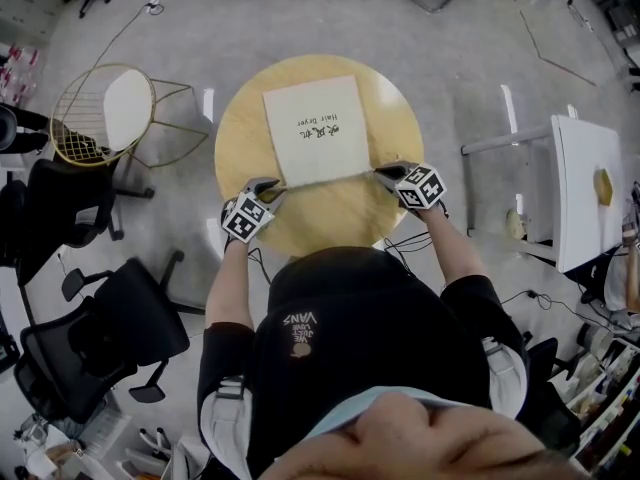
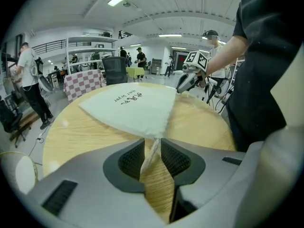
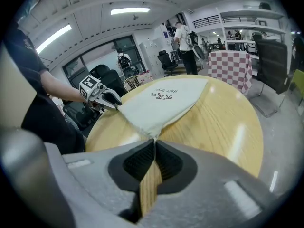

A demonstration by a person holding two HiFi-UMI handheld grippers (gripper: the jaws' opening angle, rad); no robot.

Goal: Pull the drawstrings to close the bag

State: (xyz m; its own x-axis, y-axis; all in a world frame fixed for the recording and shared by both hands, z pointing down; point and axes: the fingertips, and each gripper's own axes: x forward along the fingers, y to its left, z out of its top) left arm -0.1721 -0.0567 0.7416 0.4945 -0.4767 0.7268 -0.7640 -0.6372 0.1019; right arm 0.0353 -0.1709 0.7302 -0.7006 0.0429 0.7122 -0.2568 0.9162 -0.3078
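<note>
Bag (image 1: 316, 130) lies on round table (image 1: 240, 148), wire chair (image 1: 110, 118) beside

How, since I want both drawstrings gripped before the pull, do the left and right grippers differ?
The left gripper's jaws stand apart; the right gripper's jaws are together. The left drawstring lies loose between the left gripper's jaws, unpinched; the right gripper is clamped on the right drawstring. Shared: each sits at a near corner of the white bag on the round wooden table.

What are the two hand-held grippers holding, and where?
The right hand-held gripper pinches the bag at its near corner. The left hand-held gripper holds nothing; its open jaws straddle a drawstring.
</note>
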